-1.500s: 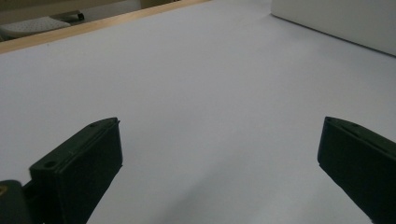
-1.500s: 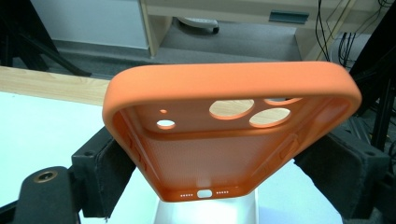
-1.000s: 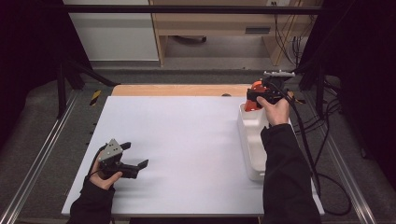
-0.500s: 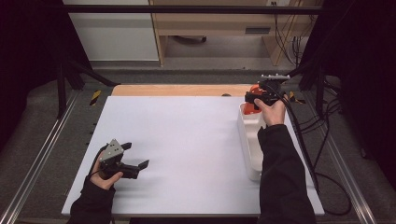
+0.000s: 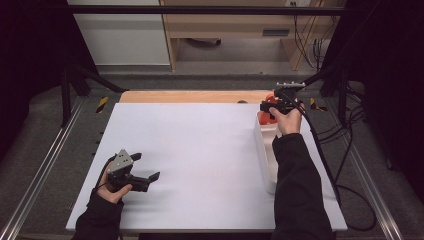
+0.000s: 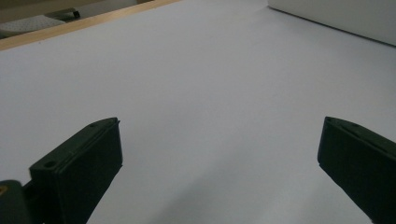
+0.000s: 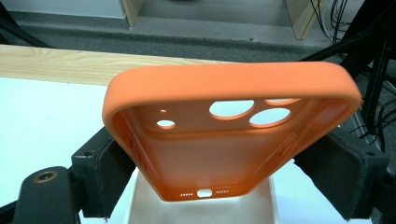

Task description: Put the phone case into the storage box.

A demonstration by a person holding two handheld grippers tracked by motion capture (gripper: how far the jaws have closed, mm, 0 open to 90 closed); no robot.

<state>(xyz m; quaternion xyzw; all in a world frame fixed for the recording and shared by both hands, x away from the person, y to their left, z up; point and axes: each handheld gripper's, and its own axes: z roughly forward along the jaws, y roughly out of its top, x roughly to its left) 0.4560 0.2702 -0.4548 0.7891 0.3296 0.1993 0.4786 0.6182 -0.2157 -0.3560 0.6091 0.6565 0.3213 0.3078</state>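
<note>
White surface (image 5: 200,160) on a wooden-edged bench, dark curtains both sides, cabinet and cables behind. Counted: one orange phone case (image 7: 231,135), one white tray (image 5: 267,150), two grippers. Right gripper (image 5: 272,106) up at far right corner above tray's far end, jaws clamped on the case's two long sides. Case held off the surface, over the tray; open inside faced the right gripper view's camera. Long axis ran away from that camera along the jaws, port-hole end nearest, camera cutouts at the far end, toward the wooden edge. Three round cutouts plus one small hole counted. Left gripper (image 5: 142,172) low at near left of surface, held in hand (image 5: 112,187), jaws wide apart, nothing between, aimed across bare white toward the tray.
</note>
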